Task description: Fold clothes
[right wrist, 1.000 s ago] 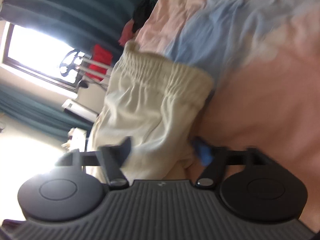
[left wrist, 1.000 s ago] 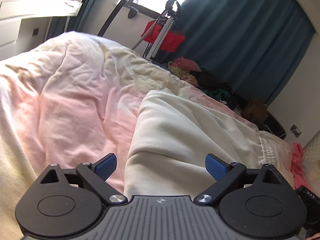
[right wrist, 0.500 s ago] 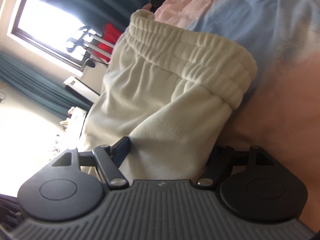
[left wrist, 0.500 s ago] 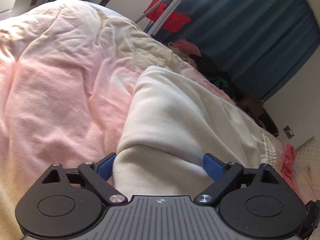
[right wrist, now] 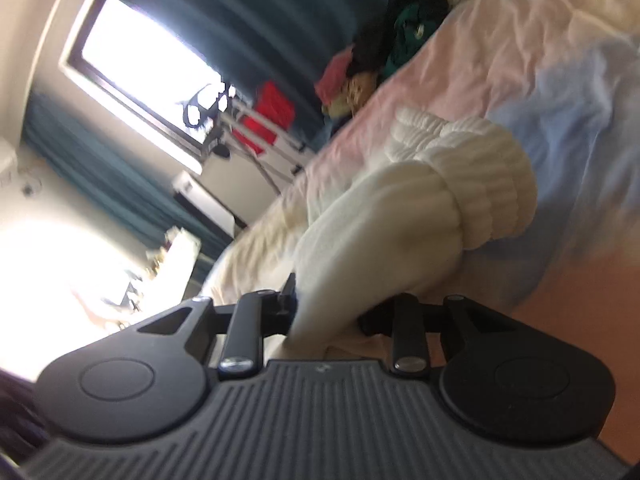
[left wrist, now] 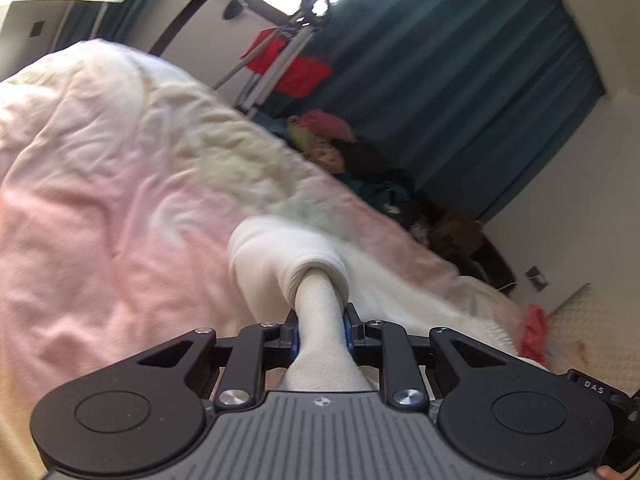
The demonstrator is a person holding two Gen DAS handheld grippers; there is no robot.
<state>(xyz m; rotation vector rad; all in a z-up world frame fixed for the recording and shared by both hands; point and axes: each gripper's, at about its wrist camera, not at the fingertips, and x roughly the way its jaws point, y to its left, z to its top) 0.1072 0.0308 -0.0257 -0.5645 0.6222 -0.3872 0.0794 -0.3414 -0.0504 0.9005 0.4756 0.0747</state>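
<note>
Cream sweatpants [left wrist: 264,256] lie on a bed with a pink and pale blue duvet [left wrist: 100,208]. In the left wrist view my left gripper [left wrist: 320,330] is closing on a bunched end of a trouser leg. Its blue pads [left wrist: 295,334] press the cloth from both sides, and the fabric is pulled up into a narrow neck. In the right wrist view my right gripper [right wrist: 326,314] is closing on the sweatpants [right wrist: 400,220] near the ribbed elastic waistband [right wrist: 480,176]. Cloth fills the gap between its fingers and lifts off the duvet [right wrist: 540,92].
A heap of clothes [left wrist: 340,148] lies beyond the bed's far edge. A metal drying rack with a red cloth [left wrist: 296,68] stands by dark teal curtains [left wrist: 460,80] and a bright window [right wrist: 148,68]. White furniture [left wrist: 44,4] stands at the upper left.
Both grippers went from wide open around the sweatpants to pinched on the cloth. Both have risen, drawing the fabric up from the duvet, and the right view has rolled.
</note>
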